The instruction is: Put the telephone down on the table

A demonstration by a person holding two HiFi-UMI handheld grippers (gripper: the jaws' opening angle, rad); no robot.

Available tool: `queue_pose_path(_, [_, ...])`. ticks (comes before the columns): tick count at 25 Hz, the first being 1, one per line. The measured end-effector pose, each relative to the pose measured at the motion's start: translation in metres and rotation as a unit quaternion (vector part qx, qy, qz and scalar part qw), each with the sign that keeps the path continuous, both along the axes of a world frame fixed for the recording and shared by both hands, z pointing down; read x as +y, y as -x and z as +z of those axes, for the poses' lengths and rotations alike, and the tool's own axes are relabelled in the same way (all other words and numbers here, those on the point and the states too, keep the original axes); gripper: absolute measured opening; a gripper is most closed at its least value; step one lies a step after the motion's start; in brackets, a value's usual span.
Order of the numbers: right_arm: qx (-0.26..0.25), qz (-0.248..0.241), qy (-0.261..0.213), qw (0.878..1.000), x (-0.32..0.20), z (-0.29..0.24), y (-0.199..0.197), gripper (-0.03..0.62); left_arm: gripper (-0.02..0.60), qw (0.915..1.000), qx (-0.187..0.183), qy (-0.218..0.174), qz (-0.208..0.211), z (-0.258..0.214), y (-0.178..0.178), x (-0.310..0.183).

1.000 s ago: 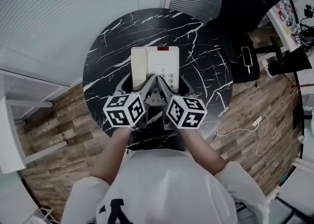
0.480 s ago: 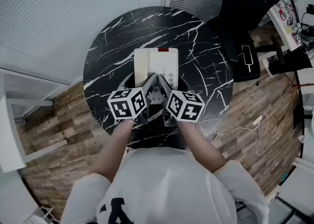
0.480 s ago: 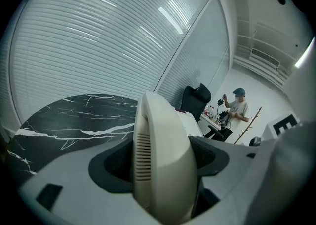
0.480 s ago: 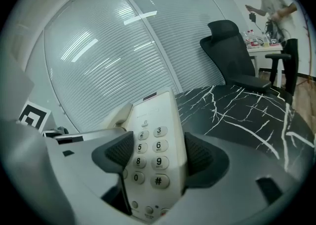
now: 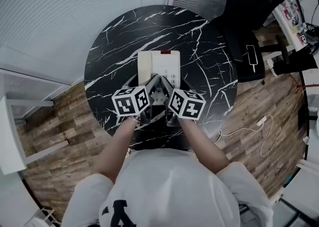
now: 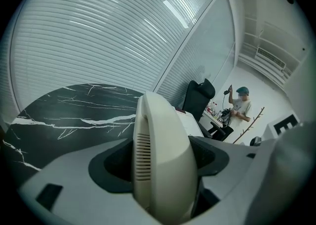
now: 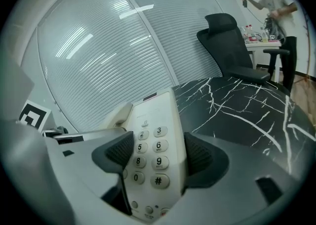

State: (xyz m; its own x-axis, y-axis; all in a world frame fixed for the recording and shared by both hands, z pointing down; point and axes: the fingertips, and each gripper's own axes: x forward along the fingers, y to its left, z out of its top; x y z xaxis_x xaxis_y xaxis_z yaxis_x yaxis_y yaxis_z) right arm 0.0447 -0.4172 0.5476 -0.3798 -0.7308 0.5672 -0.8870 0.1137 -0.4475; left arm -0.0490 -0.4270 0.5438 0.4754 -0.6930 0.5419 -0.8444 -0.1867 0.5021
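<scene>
Two grippers clench the telephone (image 5: 160, 63): left gripper (image 5: 149, 84) on its handset (image 6: 165, 140), right gripper (image 5: 168, 84) across its keypad (image 7: 150, 152). Its length points ahead of the fingers (image 7: 200, 155), with open table (image 5: 119, 37) beyond.

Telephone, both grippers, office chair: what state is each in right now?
telephone: handset seated in cradle, gripped at its near end; contact with the table cannot be told.
left gripper: shut on the telephone, handset side.
right gripper: shut on the telephone, keypad side.
office chair: unoccupied, beyond the table.
</scene>
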Motion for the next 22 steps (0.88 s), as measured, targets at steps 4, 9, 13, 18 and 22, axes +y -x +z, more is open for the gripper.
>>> queue_pose_path(4, [0.002,0.0,0.009,1.0,-0.001,0.008,0.001,0.327,0.353,0.9999,-0.001,0.011,-0.001,0.009,0.001,-0.001])
queue_pose_path(9, [0.003,0.0,0.022,1.0,-0.002,0.018,0.0,0.327,0.353,0.9997,-0.001,0.024,-0.001,0.019,0.0,-0.001])
queue_pose_path(13, [0.004,0.001,0.031,0.999,-0.002,0.025,0.0,0.327,0.353,0.9994,-0.002,0.034,0.0,0.027,0.0,-0.002])
queue_pose_path(18, [0.006,0.001,0.039,0.999,-0.003,0.031,0.0,0.327,0.353,0.9991,-0.004,0.041,-0.001,0.033,0.001,-0.003])
queue_pose_path(22, [0.007,0.0,0.049,0.999,-0.003,0.037,0.0,0.327,0.353,0.9985,-0.005,0.054,-0.003,0.04,0.001,-0.002])
